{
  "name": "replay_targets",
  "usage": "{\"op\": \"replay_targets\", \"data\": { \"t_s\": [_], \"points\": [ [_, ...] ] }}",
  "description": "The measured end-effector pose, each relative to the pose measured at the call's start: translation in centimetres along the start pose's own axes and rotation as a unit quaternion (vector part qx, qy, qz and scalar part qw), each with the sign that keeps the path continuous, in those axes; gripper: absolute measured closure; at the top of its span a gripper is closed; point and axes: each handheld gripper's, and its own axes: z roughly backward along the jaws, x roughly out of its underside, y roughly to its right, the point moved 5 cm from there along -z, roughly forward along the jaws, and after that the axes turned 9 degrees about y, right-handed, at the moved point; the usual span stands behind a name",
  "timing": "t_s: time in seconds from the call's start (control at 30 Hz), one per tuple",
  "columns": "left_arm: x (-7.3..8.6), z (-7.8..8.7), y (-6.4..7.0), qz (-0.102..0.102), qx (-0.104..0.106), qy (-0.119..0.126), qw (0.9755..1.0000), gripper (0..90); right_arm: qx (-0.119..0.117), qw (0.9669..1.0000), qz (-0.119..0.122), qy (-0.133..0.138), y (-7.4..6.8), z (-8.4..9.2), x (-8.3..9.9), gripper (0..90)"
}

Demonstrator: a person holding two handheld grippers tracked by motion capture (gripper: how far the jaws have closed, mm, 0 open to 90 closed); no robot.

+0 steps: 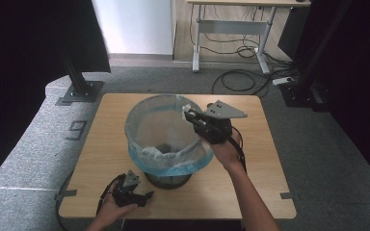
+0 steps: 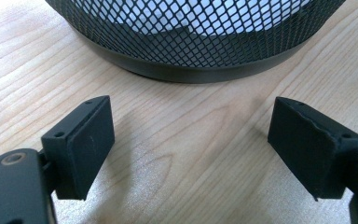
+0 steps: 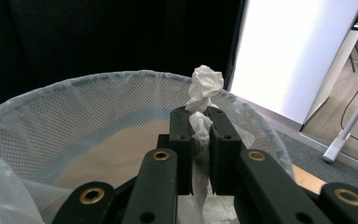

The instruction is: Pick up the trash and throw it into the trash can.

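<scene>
While the right gripper [image 1: 187, 114] hangs over the wastebasket [image 1: 166, 139], its jaws are pressed together on a crumpled white tissue [image 3: 205, 88], which sticks up above the jaw tips and trails down between them in the right gripper view. On the high view this gripper sits at about two o'clock on the basket's rim, pointing toward nine o'clock across the opening, with the tissue [image 1: 186, 108] just above the rim's edge. The right forearm reaches in from the bottom edge at roughly five o'clock and rises steeply, the wrist bent so the gripper lies near level with its grey plate on top.

A clear plastic liner [image 1: 173, 161] with a bluish fold drapes over the basket's rim, and the black mesh base [image 2: 186, 51] stands on the wooden worktop [image 1: 250, 183].

At about seven o'clock from the basket, the left gripper [image 1: 147, 196] rests low over the worktop, near the basket's foot but apart from it. Its jaws stand wide apart with nothing between them, aimed at the mesh base in the left gripper view. The left hand [image 1: 111, 208] cradles it from below.
</scene>
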Motion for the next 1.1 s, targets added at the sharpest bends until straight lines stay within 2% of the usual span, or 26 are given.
{"op": "replay_targets", "data": {
  "t_s": [0.37,0.77,0.83,0.87,0.9,0.93,0.97,1.1],
  "points": [
    [0.0,0.0,0.0,0.000,0.000,0.000,1.0000,14.4,-0.010,0.9999,0.006,-0.009,-0.9,-1.4,0.2,81.1],
    [0.0,0.0,0.0,0.000,0.000,0.000,1.0000,14.4,-0.014,0.9998,0.007,-0.013,-1.1,-2.2,0.1,79.1],
    [0.0,0.0,0.0,0.000,0.001,0.000,1.0000,14.4,-0.017,0.9997,0.007,-0.014,-1.2,-2.2,0.2,69.9],
    [0.0,0.0,0.0,0.000,0.001,0.000,1.0000,14.4,-0.017,0.9997,0.007,-0.014,-1.2,-2.2,0.2,69.9],
    [0.0,0.0,0.0,0.000,0.001,0.000,1.0000,14.4,-0.020,0.9997,0.007,-0.013,-1.2,-2.3,0.2,59.6],
    [0.0,0.0,0.0,0.000,0.001,0.000,1.0000,14.4,-0.014,0.9996,0.016,-0.019,-1.3,-2.3,0.4,44.5],
    [0.0,0.0,0.0,0.000,0.001,0.000,1.0000,14.4,-0.009,0.9996,0.018,-0.021,-1.3,-2.3,0.5,39.4],
    [0.0,0.0,0.0,0.000,0.001,0.000,1.0000,14.4,-0.003,0.9996,0.012,-0.024,-1.0,-1.8,0.6,33.2]
  ]
}}
